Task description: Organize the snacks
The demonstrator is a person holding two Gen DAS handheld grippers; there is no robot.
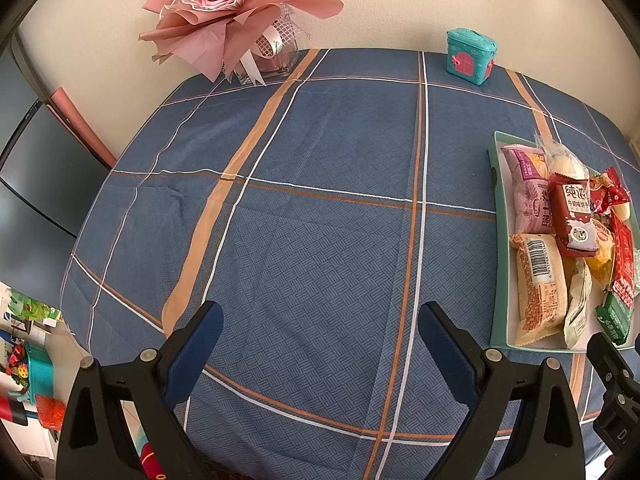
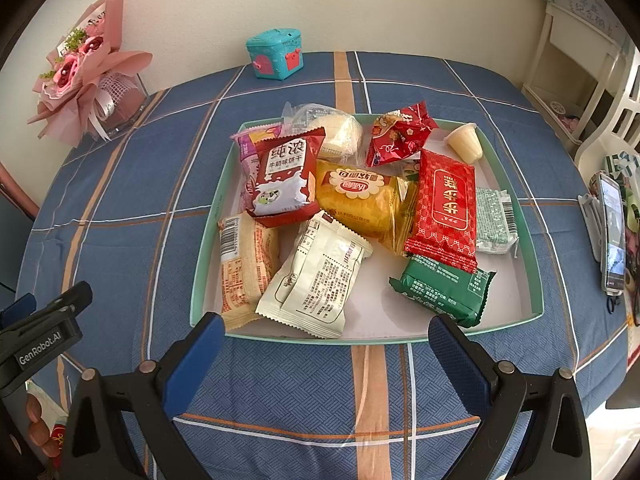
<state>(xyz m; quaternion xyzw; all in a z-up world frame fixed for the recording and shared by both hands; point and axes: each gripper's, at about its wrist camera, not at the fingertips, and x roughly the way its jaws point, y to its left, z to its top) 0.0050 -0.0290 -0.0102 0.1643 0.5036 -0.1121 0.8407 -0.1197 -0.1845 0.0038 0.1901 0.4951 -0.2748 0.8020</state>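
Observation:
A pale green tray [image 2: 208,232] on the blue checked tablecloth holds several snack packs. Among them are a dark red biscuit pack [image 2: 282,176], a yellow pack [image 2: 360,200], a red pack [image 2: 446,208], a green pack [image 2: 440,288], a white pack [image 2: 316,276] and a jelly cup [image 2: 466,142]. My right gripper [image 2: 326,330] stands open just before the tray's near rim, holding nothing. My left gripper [image 1: 320,320] is open over bare cloth, left of the tray [image 1: 498,240]. Its snacks [image 1: 540,276] lie at the right edge of the left wrist view.
A pink bouquet [image 1: 224,12] in a glass vase and a teal toy box [image 1: 470,56] stand at the table's far edge by the wall. A phone on a stand [image 2: 612,232] and a white chair [image 2: 616,120] are to the right. A dark chair [image 1: 44,184] is at left.

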